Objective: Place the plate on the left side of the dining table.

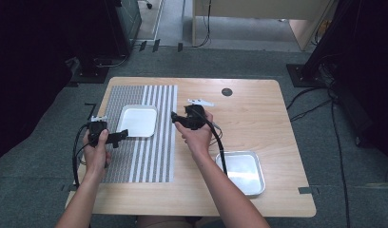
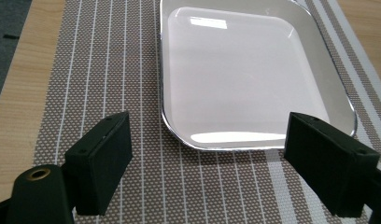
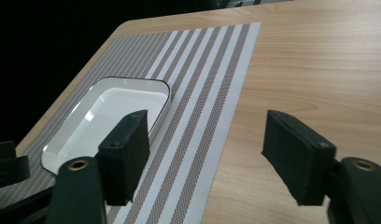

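Note:
A white square tray [image 1: 139,120] lies on a striped placemat [image 1: 149,156] on the left half of the wooden table [image 1: 258,118]. My left gripper [image 1: 118,137] hovers just short of the tray's near left corner. In the left gripper view it [image 2: 216,163] is open, its jaws wide apart and nothing between them, facing the white tray [image 2: 244,79]. My right gripper [image 1: 177,118] hangs over the placemat's right edge. It [image 3: 205,156] is also open and empty, with the white tray [image 3: 109,121] off to its left.
An empty metal tray [image 1: 240,172] sits on bare wood at the front right, beside the right forearm. A dark round cap [image 1: 227,91] marks the table's back middle. Cables trail from both grippers toward the person. Bare wood spreads across the right half.

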`<state>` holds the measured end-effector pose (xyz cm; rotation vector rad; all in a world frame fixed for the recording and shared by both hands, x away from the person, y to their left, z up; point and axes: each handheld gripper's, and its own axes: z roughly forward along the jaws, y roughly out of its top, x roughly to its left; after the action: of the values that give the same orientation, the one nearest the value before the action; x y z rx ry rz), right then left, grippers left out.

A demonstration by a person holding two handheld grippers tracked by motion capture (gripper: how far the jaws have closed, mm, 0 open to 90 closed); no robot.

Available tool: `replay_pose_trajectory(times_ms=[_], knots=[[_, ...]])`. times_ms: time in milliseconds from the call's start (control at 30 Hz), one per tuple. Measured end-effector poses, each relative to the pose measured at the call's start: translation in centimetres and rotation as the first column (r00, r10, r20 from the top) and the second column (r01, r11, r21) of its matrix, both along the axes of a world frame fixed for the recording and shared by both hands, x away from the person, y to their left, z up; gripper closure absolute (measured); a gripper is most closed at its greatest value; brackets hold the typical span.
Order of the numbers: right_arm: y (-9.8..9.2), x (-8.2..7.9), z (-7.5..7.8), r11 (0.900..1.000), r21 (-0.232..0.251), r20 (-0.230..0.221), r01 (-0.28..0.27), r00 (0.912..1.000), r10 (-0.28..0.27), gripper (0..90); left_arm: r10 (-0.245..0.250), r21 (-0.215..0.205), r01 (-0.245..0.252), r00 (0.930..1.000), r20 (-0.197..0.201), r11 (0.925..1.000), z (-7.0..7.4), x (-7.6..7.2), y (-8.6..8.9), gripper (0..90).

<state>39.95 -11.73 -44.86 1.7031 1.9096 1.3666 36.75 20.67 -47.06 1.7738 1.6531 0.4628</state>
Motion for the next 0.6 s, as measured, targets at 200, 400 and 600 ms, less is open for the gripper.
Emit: replay_pose_trajectory(times_ms=[200,400,600], knots=[[-2.4,-1.1,0.6,1.000,-0.031,0.037,-0.001,0.9993,0.002,26.2,-0.007,0.017,0.007,0.9995,0.030,0.9998,0.0,-1.5,-0.1,15.6],[-4.5,-2.1,0.5,0.999,-0.053,0.041,0.007,0.9992,-0.005,25.6,0.019,0.018,-0.019,0.9993,0.034,0.9997,-0.2,-2.6,-0.2,12.8],[-6.7,-3.2,0.5,0.996,-0.081,0.048,0.038,0.9983,-0.034,25.5,0.011,0.032,-0.012,0.9996,0.025,0.9994,-0.5,-3.6,-0.5,12.9]])
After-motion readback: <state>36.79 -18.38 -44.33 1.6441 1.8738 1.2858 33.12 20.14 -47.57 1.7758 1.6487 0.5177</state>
